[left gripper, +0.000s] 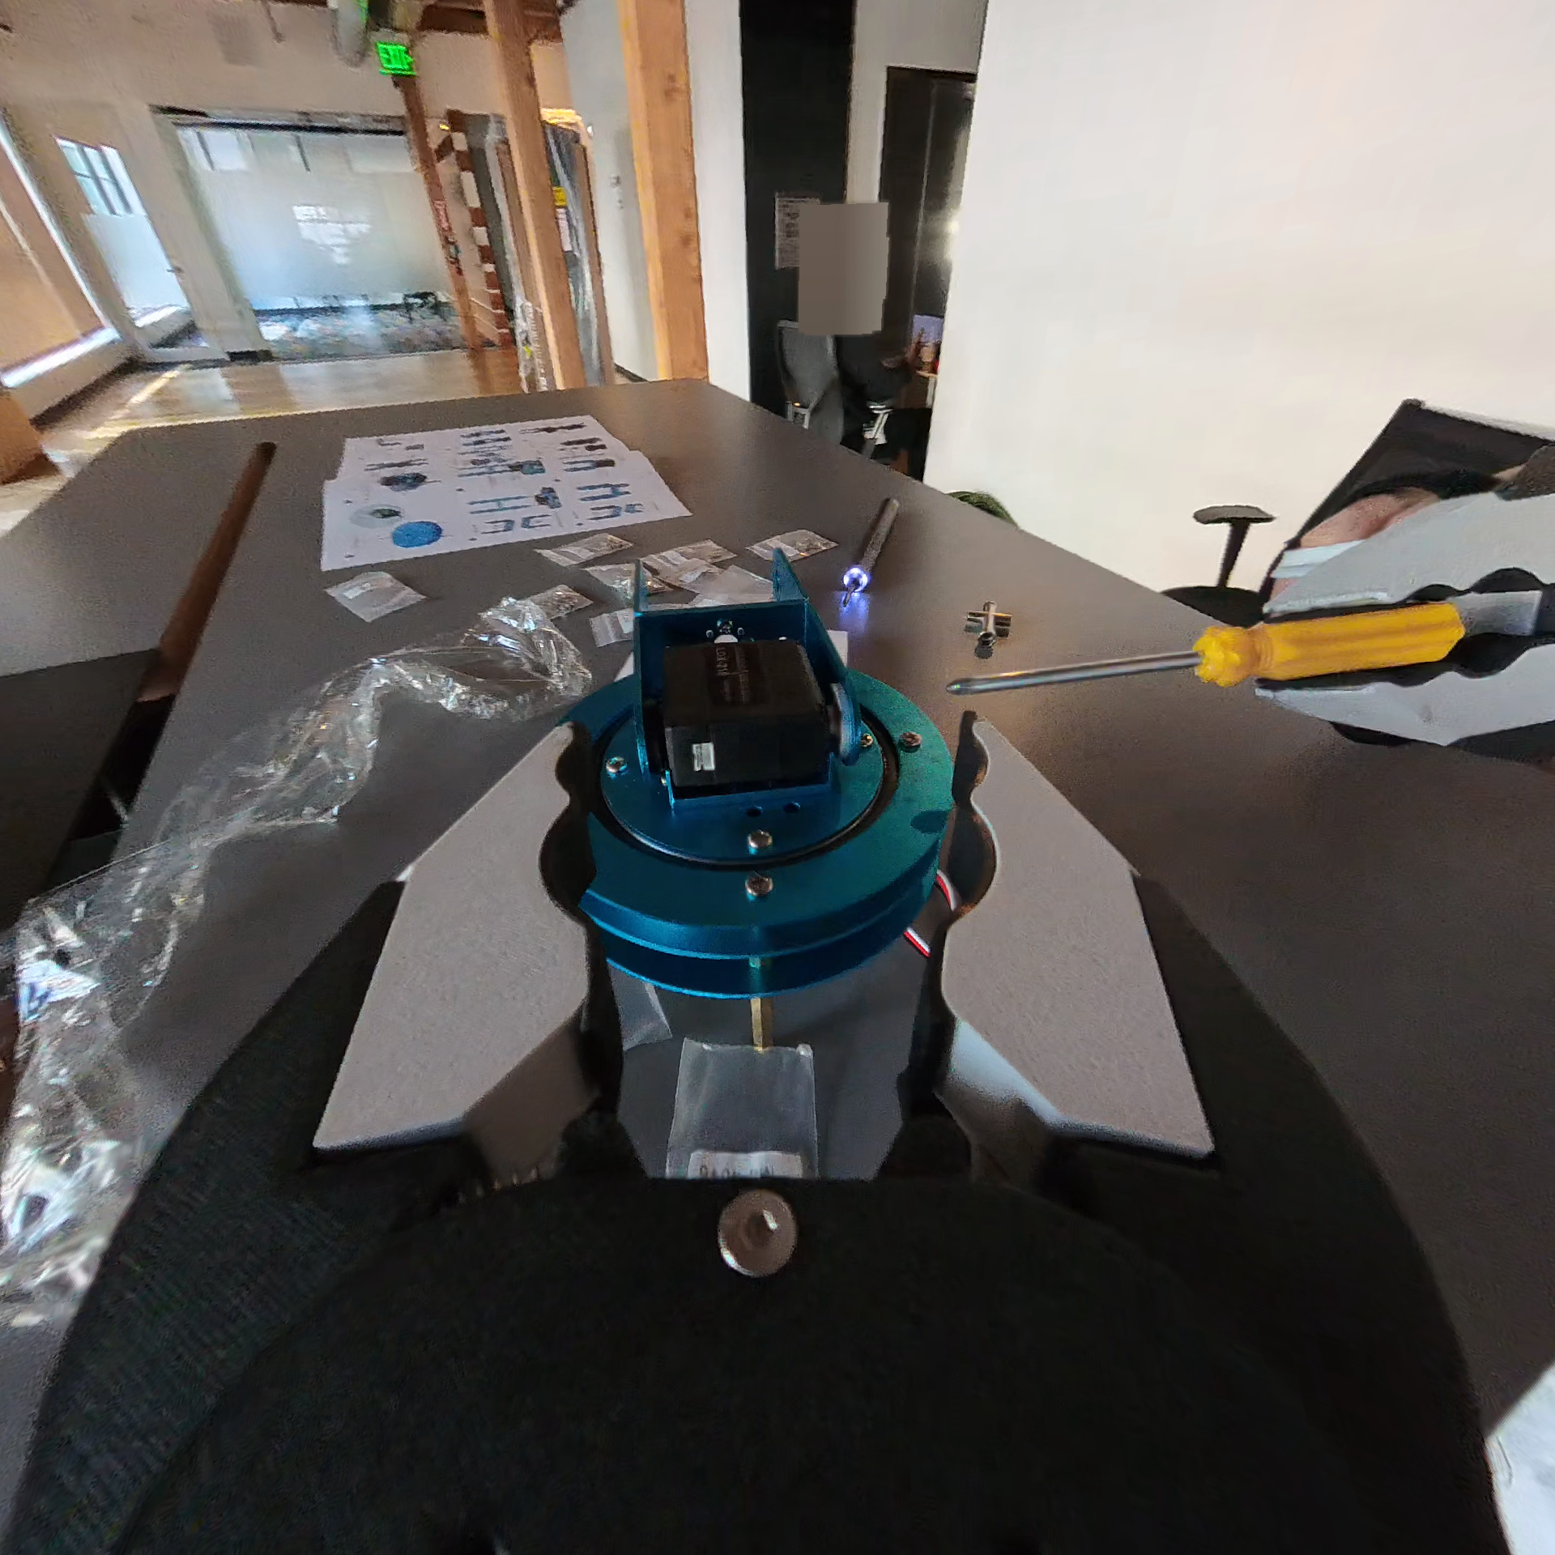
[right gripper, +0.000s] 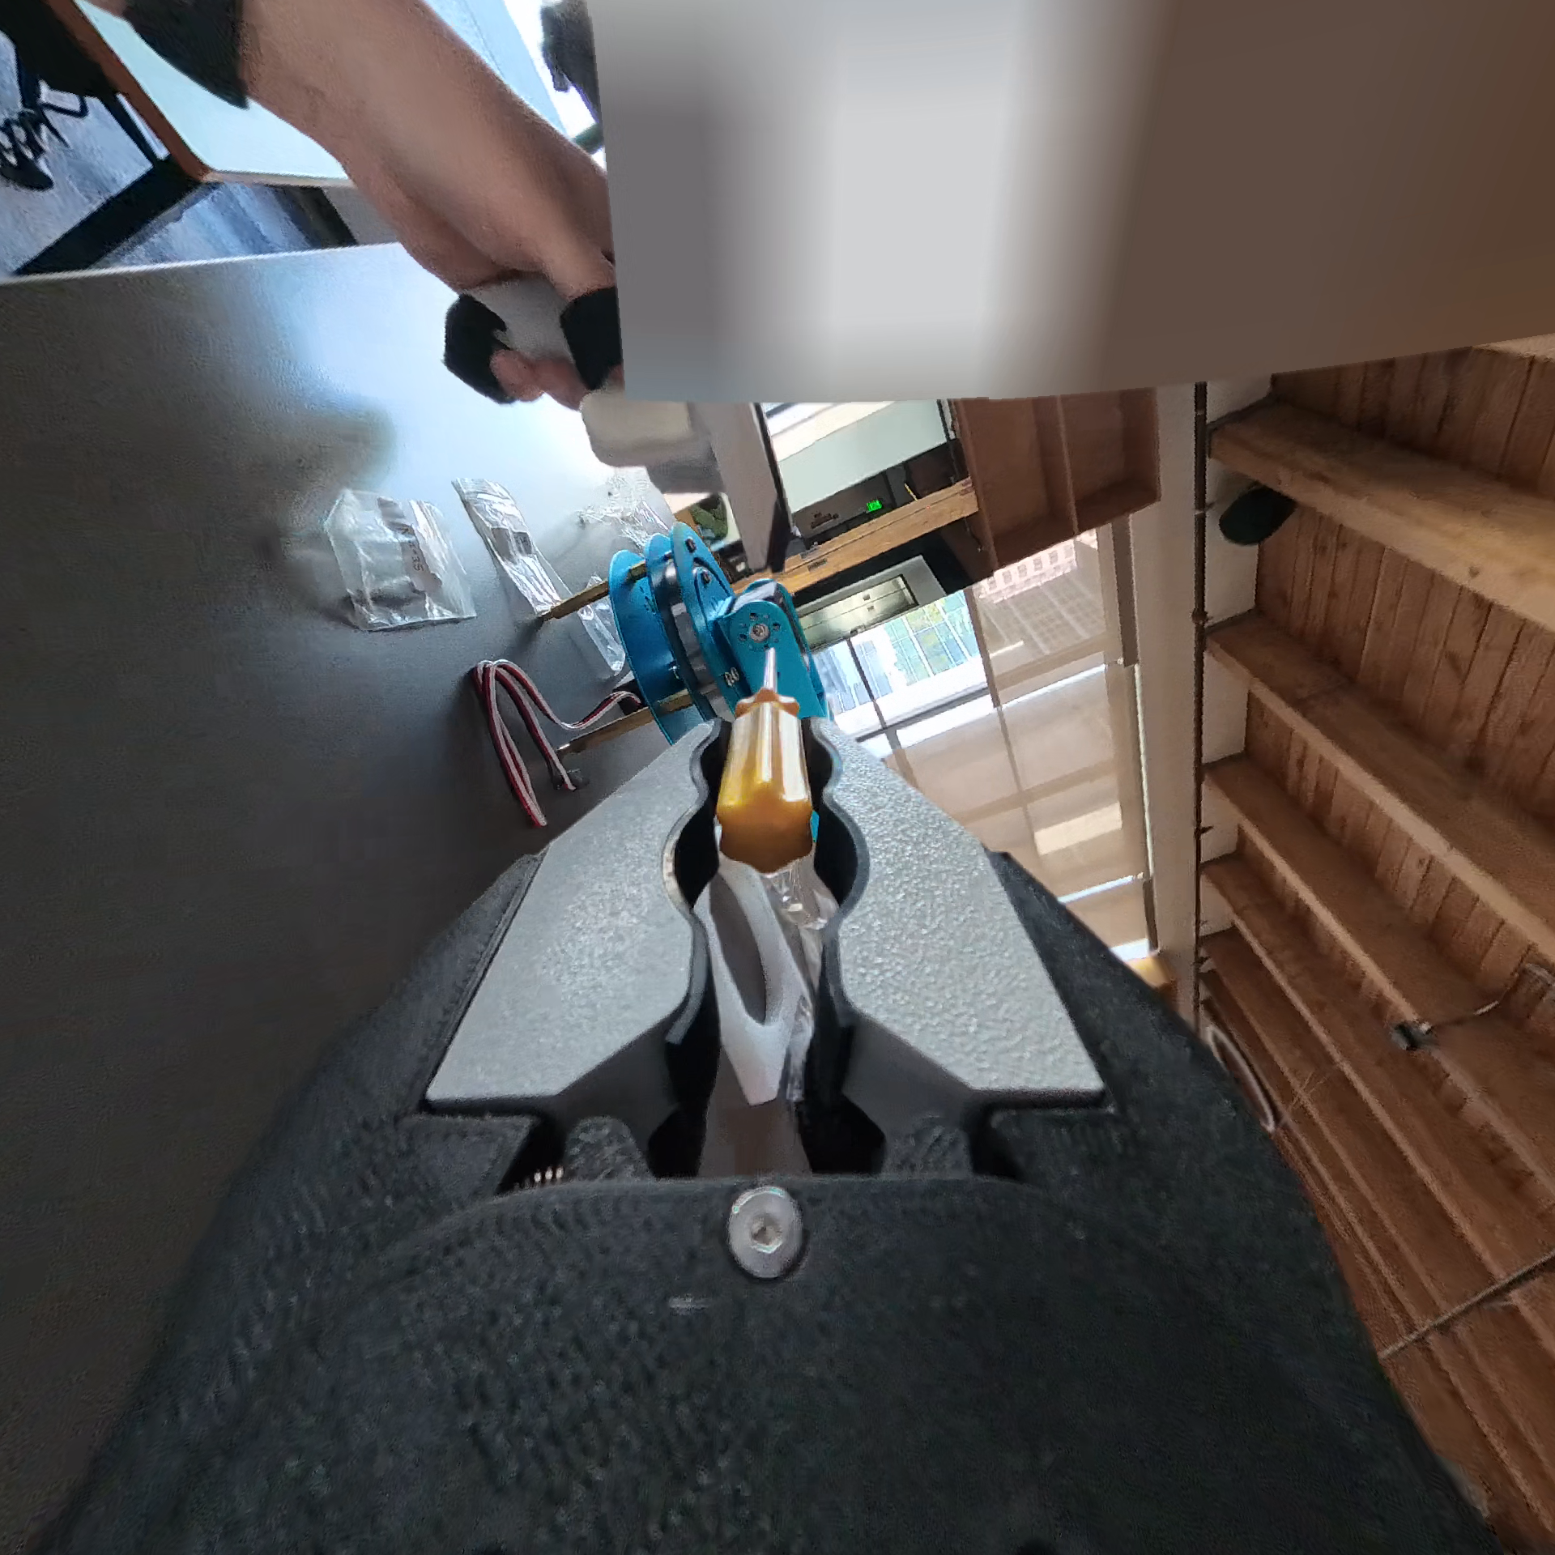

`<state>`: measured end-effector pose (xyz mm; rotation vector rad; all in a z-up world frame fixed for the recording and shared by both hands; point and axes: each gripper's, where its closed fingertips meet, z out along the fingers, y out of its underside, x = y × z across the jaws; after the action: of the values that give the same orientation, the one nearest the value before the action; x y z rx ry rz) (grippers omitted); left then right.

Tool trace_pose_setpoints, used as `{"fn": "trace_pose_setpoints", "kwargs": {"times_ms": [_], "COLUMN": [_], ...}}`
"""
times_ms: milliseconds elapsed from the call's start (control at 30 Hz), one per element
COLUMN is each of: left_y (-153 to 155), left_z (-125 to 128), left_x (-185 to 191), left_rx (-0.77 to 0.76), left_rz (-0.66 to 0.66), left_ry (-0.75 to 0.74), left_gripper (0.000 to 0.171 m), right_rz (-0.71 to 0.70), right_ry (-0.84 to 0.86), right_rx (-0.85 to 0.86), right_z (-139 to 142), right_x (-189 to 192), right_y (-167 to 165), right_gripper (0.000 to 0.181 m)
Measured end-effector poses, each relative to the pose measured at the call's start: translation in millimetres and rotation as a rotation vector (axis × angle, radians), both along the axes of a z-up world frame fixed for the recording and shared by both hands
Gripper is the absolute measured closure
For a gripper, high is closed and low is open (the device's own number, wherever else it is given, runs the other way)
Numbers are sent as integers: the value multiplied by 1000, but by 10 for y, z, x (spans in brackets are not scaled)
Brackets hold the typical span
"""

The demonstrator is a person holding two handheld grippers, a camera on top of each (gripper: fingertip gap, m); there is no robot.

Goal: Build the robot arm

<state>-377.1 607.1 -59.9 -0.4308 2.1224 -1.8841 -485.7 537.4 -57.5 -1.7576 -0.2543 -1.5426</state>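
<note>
A blue metal turntable base (left gripper: pixel 757 917) carries a blue bracket (left gripper: pixel 648 673) with a black servo (left gripper: pixel 740 715) and stands on the grey table (left gripper: pixel 1262 883). My left gripper (left gripper: pixel 770 728) is shut on the base, one finger against each side of the disc. My right gripper (right gripper: pixel 764 736) is shut on the yellow handle of a screwdriver (right gripper: pixel 766 791). In the left wrist view the right gripper (left gripper: pixel 1271 652) is at the right, and the screwdriver (left gripper: pixel 1329 652) lies level with its tip a short way from the bracket. In the right wrist view the shaft points at the bracket's side pivot (right gripper: pixel 761 631).
Crumpled clear plastic wrap (left gripper: pixel 252 757) lies left of the base. Printed sheets (left gripper: pixel 496 488), several small parts bags (left gripper: pixel 681 559), a metal rod with a lit tip (left gripper: pixel 875 538) and a small cross wrench (left gripper: pixel 989 623) lie behind. Red-and-white servo wires (right gripper: pixel 522 732) trail from the base.
</note>
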Motion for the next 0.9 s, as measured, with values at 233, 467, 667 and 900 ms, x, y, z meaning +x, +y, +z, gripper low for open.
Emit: {"fn": "trace_pose_setpoints", "kwargs": {"times_ms": [233, 467, 667, 900], "left_y": [-87, -59, -64, -62], "left_z": [-108, -93, -104, -98], "left_x": [71, 102, 90, 88], "left_rx": [-12, -2, -18, -37], "left_rz": [-15, 44, 27, 13], "left_ry": [8, -55, -29, -6], "left_gripper": [103, 112, 116, 116], "right_rz": [45, 82, 80, 88], "right_ry": [-47, -32, -22, -15], "right_rx": [-54, -37, -27, -28], "right_z": [-14, -26, -16, -25], "right_x": [191, 208, 224, 229], "right_y": [58, 101, 86, 96], "right_gripper": [166, 166, 166, 165]}}
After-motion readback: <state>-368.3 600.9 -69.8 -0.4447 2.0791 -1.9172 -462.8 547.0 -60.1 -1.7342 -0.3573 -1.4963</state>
